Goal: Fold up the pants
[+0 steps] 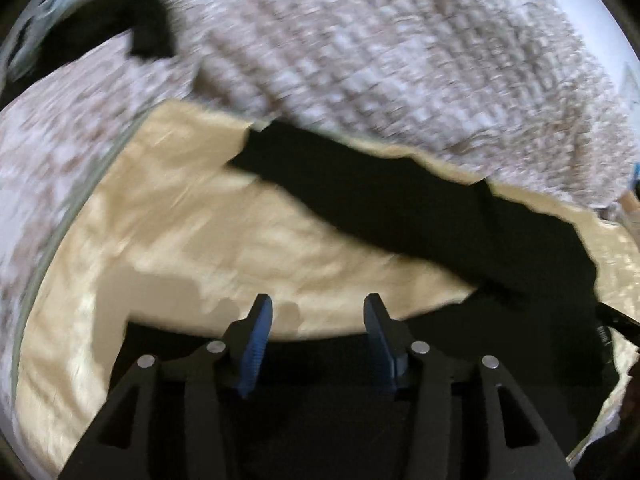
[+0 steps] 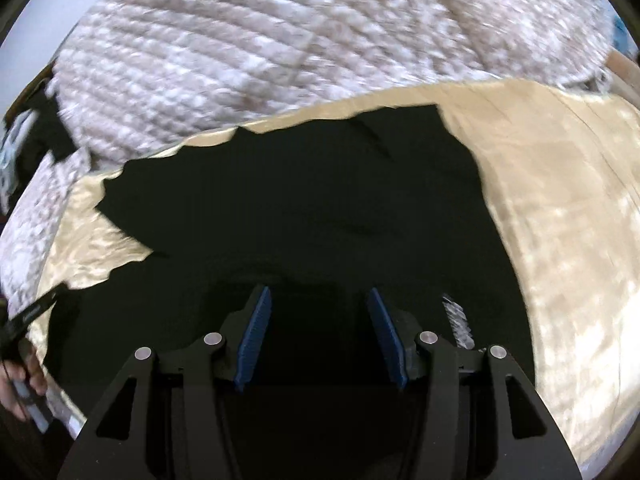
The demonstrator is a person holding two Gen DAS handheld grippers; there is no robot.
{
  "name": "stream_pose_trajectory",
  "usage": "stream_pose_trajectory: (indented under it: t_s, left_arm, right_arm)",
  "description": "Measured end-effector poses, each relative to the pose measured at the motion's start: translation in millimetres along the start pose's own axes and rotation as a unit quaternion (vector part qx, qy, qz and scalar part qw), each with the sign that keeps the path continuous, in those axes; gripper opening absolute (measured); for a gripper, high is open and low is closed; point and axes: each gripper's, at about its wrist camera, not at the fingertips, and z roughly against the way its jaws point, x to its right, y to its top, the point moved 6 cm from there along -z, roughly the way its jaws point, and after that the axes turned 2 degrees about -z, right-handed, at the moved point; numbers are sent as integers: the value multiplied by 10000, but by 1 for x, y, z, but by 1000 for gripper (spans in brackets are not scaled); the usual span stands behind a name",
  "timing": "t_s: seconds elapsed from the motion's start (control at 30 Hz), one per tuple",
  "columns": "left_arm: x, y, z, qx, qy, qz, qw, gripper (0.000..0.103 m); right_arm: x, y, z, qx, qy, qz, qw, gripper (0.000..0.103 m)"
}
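Two covers around the black pants: tan blanket underneath, quilt bunched beyond. Both hand-held grippers, left and right, open, empty, just above pants' near edge.

Cream bedsheet, grey-white quilted blanket, white wall

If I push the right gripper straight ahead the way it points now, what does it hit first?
Most likely the black pants. The right gripper is open with nothing between its pads, and dark cloth fills the view ahead of them, lying on the beige sheet. Depth is hard to judge through the fisheye.
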Motion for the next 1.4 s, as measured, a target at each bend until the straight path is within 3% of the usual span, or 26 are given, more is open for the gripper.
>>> stream_pose_trajectory:
  t_s: [0.1, 0.2, 0.33, 0.47, 0.7, 0.77, 0.83, 0.87, 0.9, 0.93, 1.0, 1.03, 1.07, 1.2, 1.4]
  left_arm:
    - [8, 31, -11, 127, -46, -221, 9997, 58]
    - [16, 63, -32, 201, -93, -418, 9989, 65]
    - [25, 99, -72, 132, -93, -595, 9981, 67]
    - [31, 121, -112, 44, -29, -703, 9975, 68]
    - [34, 129, -180, -371, 205, -752, 9963, 70]
    - [37, 123, -194, -483, 364, -944, 9937, 70]
    - [44, 117, -195, -312, 538, -1281, 9898, 70]
    - [46, 114, -195, -284, 598, -1369, 9884, 69]
    - [47, 113, -195, -272, 569, -1398, 9882, 57]
    - [50, 111, -194, -271, 489, -1433, 9881, 30]
    - [56, 107, -194, -281, 584, -1620, 9847, 5]
    - [60, 105, -193, -250, 677, -1748, 9819, 4]
    - [62, 104, -190, -226, 706, -1773, 9814, 4]
    - [53, 109, -150, 132, 558, -1314, 9897, 4]
    - [39, 104, -49, 800, 134, -795, 9935, 3]
  right_arm:
    - [-10, 20, -7, 21, 268, 218, 9994, 52]
    - [-12, 43, -14, 73, 277, 393, 9988, 52]
    - [-9, 78, -35, 38, 265, 542, 9982, 62]
    - [-8, 111, -61, -92, 297, 612, 9976, 62]
    - [1, 151, -117, -405, 74, 650, 9970, 62]
    - [6, 156, -137, -564, -123, 645, 9962, 62]
    - [7, 156, -151, -721, -228, 748, 9943, 62]
    - [4, 158, -153, -656, -281, 873, 9936, 62]
    - [2, 157, -154, -640, -316, 968, 9927, 62]
    - [1, 157, -154, -660, -349, 989, 9923, 62]
    - [-2, 157, -154, -609, -326, 1082, 9917, 37]
    - [-4, 157, -152, -582, -243, 1076, 9922, 19]
    - [-6, 157, -151, -590, -203, 1062, 9924, 12]
    - [-12, 158, -140, -432, -235, 1158, 9921, 9]
    - [-21, 151, -62, 279, 174, 916, 9953, 8]
